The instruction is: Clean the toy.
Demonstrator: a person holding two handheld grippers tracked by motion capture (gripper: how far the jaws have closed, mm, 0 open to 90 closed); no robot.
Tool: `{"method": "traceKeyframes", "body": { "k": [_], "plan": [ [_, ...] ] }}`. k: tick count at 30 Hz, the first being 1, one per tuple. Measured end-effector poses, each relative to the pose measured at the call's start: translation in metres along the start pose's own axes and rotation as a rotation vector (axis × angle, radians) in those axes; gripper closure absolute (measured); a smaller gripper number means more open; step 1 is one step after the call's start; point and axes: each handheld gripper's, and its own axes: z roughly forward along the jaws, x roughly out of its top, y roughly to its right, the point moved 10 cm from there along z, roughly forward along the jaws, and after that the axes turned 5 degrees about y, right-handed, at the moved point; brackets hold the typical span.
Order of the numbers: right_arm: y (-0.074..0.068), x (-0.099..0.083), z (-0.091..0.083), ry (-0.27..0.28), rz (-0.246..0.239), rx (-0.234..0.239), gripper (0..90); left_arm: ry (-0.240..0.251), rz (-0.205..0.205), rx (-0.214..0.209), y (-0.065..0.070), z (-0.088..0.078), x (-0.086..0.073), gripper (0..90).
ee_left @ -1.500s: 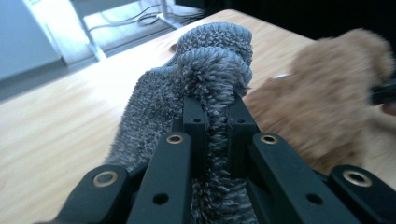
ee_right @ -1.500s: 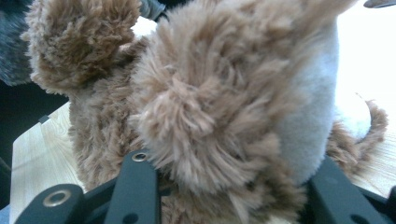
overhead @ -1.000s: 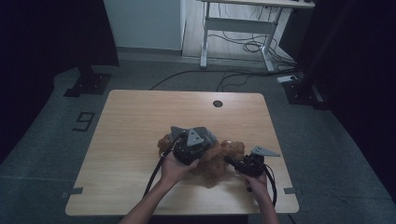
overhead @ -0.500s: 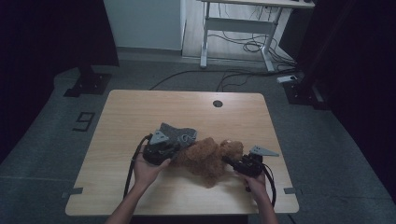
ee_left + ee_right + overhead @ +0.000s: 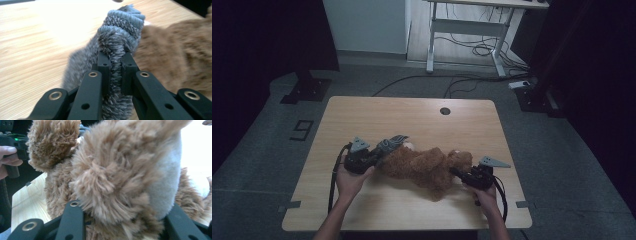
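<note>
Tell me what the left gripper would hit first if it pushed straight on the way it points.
The left gripper is already shut on the grey knitted cloth. Pushed straight on, it would probably press into the brown plush toy right behind that cloth.

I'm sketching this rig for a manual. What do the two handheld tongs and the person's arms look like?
Both tongs, left and right, are black, each with a grey three-cornered plate on top and a black cable trailing back. Their jaws are flat black bars with brass-ringed holes. The forearms are bare, no sleeves.
</note>
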Motion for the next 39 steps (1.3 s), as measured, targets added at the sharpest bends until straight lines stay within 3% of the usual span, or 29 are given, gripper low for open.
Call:
{"method": "traceKeyframes", "body": {
  "k": [4, 9, 17, 20, 24, 29, 30, 31, 34, 39],
  "plan": [
    [0.003, -0.001, -0.002, -0.008, 0.003, -0.009, 58.5, -0.063, -0.03, 0.011, -0.014, 0.006, -0.024, 81.1],
    [0.004, -0.001, -0.002, -0.001, 0.016, -0.006, 58.5, -0.113, -0.055, -0.012, -0.013, 0.018, -0.05, 80.9],
    [0.002, -0.002, -0.001, -0.001, 0.01, -0.002, 58.5, -0.142, -0.033, -0.041, 0.003, 0.033, -0.054, 80.1],
    [0.002, -0.002, -0.002, -0.001, 0.009, -0.002, 58.5, -0.115, -0.044, -0.039, -0.002, 0.025, -0.041, 80.1],
    [0.002, -0.001, -0.003, -0.002, 0.001, -0.001, 58.5, -0.023, -0.03, -0.026, -0.007, -0.002, -0.001, 80.2],
    [0.001, -0.001, -0.002, -0.002, -0.004, -0.003, 58.6, 0.068, 0.06, -0.045, 0.015, -0.026, 0.05, 80.2],
    [0.001, -0.001, -0.003, -0.002, -0.003, -0.003, 58.5, 0.068, 0.06, -0.045, 0.015, -0.026, 0.05, 80.2],
    [0.001, -0.001, -0.003, -0.001, -0.005, -0.003, 58.5, 0.072, 0.088, -0.059, 0.028, -0.024, 0.06, 80.2],
    [0.001, -0.001, -0.004, -0.002, -0.009, -0.002, 58.5, 0.058, 0.11, -0.083, 0.046, -0.011, 0.066, 80.1],
    [0.001, 0.0, -0.004, 0.001, -0.007, 0.004, 58.4, -0.01, 0.097, -0.1, 0.055, 0.02, 0.056, 79.9]
  ]
}}
